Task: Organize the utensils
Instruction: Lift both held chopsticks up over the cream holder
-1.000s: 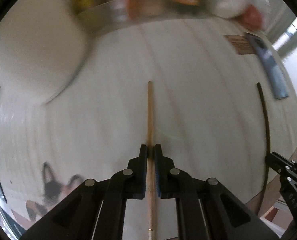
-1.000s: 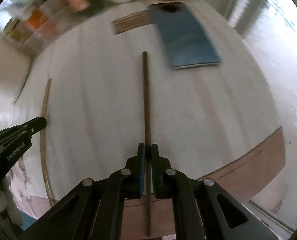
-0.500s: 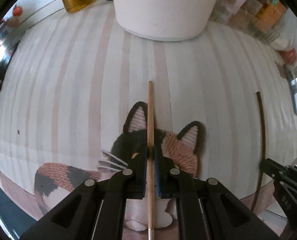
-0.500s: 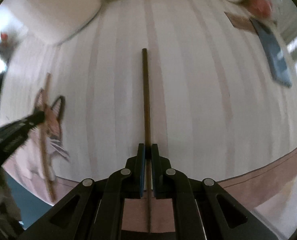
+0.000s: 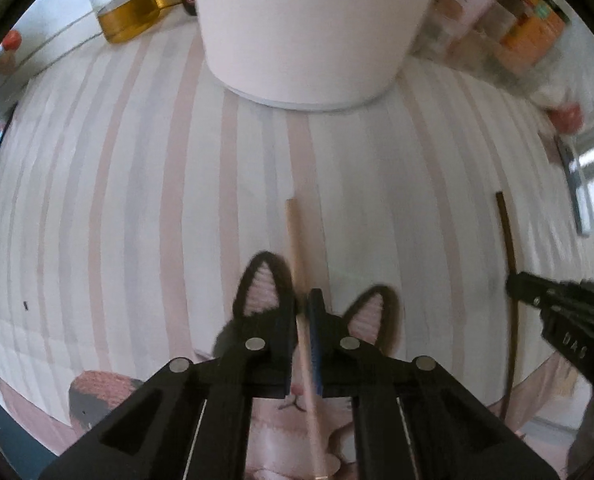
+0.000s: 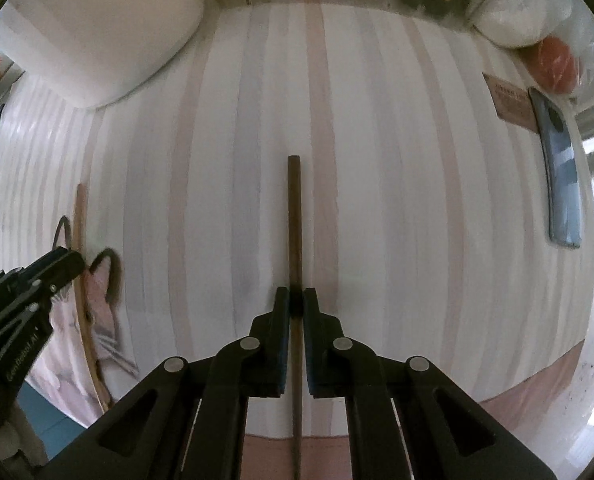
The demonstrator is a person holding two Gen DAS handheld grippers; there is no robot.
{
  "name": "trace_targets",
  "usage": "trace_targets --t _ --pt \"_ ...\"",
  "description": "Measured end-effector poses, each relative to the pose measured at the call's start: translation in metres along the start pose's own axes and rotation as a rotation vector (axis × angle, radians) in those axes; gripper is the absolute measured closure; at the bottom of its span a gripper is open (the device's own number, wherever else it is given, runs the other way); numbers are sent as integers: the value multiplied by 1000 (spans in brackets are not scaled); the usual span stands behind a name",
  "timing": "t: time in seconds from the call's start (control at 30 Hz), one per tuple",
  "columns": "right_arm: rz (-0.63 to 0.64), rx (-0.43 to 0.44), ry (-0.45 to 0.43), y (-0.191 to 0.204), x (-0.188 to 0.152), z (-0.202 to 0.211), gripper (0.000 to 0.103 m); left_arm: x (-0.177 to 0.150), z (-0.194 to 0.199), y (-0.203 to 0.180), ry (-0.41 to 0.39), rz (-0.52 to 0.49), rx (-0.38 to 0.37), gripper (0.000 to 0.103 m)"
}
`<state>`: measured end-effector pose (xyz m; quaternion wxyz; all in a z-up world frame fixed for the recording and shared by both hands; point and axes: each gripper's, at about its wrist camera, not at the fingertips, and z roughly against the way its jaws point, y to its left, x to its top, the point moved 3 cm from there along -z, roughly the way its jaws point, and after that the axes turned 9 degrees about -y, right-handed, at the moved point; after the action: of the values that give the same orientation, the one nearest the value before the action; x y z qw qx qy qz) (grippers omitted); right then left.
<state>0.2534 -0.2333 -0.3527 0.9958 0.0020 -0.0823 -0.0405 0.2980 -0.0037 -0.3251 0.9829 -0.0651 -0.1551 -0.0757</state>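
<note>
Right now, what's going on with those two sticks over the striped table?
A person is holding a gripper in each hand, and each is shut on one chopstick. The left gripper holds a light wooden chopstick above a cat-shaped mat. The right gripper holds a dark brown chopstick over the striped tablecloth. Both chopsticks point toward a large white container at the back of the table. A phone lies off to the right.

"GenRobot AI" on left hand-held gripper (image 6: 63, 268)
</note>
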Motion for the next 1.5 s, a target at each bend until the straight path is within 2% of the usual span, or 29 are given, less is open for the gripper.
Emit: trace_targets --t 0.13,0.23,0.33,0.4,0.5,0.57,0.63,0.87,1.0,1.17,1.5 --pt "-9 19 -11 -4 5 -1 96 20 -1 14 0 1 10 99" --pt "3 22 -1 -13 2 1 96 20 -3 8 -2 -7 23 99" --pt "13 19 20 -7 18 -2 96 28 -3 -5 -1 -25 31 99" --pt "27 11 29 6 34 -16 96 26 -2 -5 -2 -31 34 99" --pt "44 -2 24 17 38 -18 96 21 -4 -6 -12 -35 43 99" --pt "42 -5 6 25 29 -21 96 6 -3 -32 -22 -37 61 99" --pt "34 6 -29 24 24 -19 97 -7 9 -29 -46 -33 59 99" --pt "-47 99 -188 21 15 19 97 2 73 -21 -163 -12 23 99" --pt "-61 139 -265 23 13 46 97 4 113 -19 -229 -10 6 99" --pt "-64 183 -390 23 15 84 97 7 145 -18 -314 9 -3 99" --pt "-83 248 -646 20 39 171 97 43 229 -26 -511 13 -42 100"
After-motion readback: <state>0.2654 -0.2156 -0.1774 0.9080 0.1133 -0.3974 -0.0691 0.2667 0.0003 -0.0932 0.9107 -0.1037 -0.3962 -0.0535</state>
